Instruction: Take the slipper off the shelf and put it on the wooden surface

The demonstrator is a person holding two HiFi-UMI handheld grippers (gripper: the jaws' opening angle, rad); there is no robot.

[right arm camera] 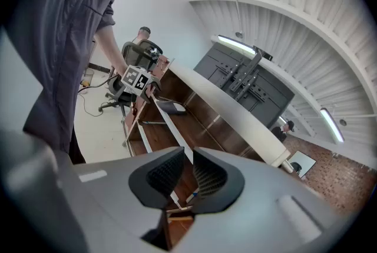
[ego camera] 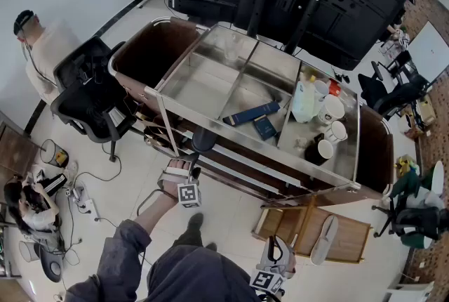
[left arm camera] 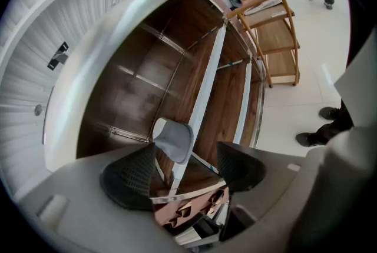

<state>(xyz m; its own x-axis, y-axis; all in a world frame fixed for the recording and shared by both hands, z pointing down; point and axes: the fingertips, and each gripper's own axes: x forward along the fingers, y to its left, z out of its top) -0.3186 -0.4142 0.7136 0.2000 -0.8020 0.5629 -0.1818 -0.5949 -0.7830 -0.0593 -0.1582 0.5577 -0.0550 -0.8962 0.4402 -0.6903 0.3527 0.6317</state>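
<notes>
Left tongs [left arm camera: 185,159] gape released just short of the grey slipper [left arm camera: 174,139], seemingly untouched on the wood-lined shelf [left arm camera: 227,99]. Right tongs [right arm camera: 187,172] are nearly clenched, empty. Grasping and carrying remain (a pale slipper [ego camera: 324,239] already lies on the low wooden surface [ego camera: 354,230]).

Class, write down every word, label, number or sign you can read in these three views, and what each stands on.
Nothing legible in any view.
White marker cube of the left gripper: black square pattern only, no letters.
Long dark blue book on the steel cart top: cover print too small to read.
White plastic bottle: any label too small to read.
</notes>
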